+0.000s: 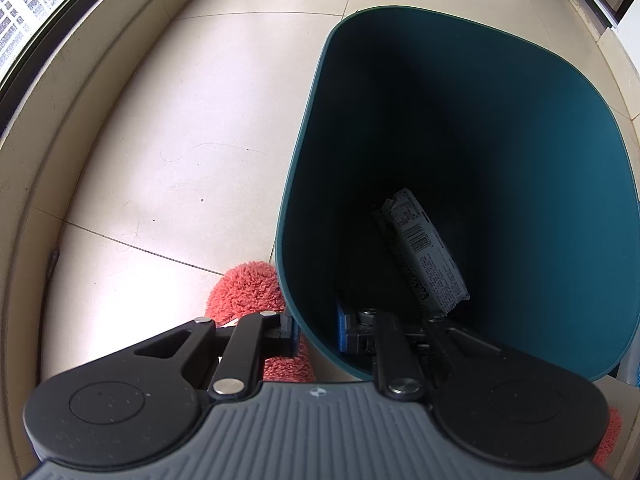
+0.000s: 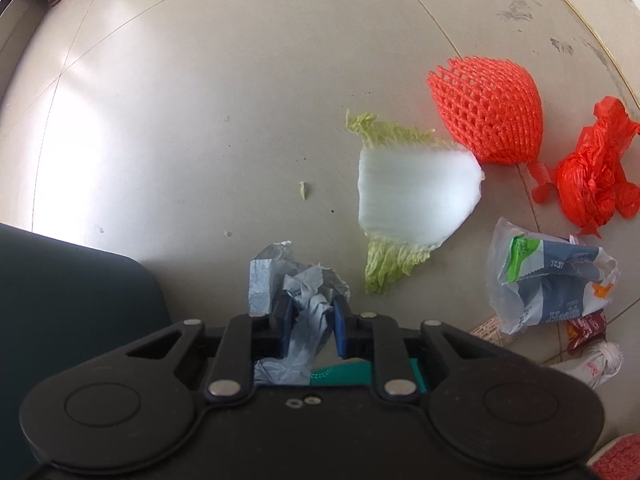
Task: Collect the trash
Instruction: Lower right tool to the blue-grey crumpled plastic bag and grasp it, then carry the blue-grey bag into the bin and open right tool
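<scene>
1. We see the right gripper [image 2: 308,318] clenched on a crumpled grey-blue plastic bag [image 2: 298,300], which bunches up between the blue pads and spills out on both sides, low in the right wrist view, above the floor [image 2: 180,120].
2. We grip the teal trash bin [image 1: 460,128] with the left gripper [image 1: 318,330]: its jaws straddle the near rim, one pad outside the wall, the other inside.
3. Inside the bin a printed wrapper [image 1: 424,254] with a barcode leans against the inner wall, near the bottom.
4. Just to the right of the held bag and a little farther off lies a cabbage leaf [image 2: 408,200], white stem and green frills, on the floor.
5. Touching its far right corner is an orange foam net [image 2: 488,110]; right of that sits a knotted red plastic bag [image 2: 592,172].
6. Nearer, at right, a clear bag of packaging [image 2: 552,280] lies beside a white knotted bag [image 2: 596,360].
7. A pink fluffy slipper [image 1: 244,292] sits near the bin's left side.
</scene>
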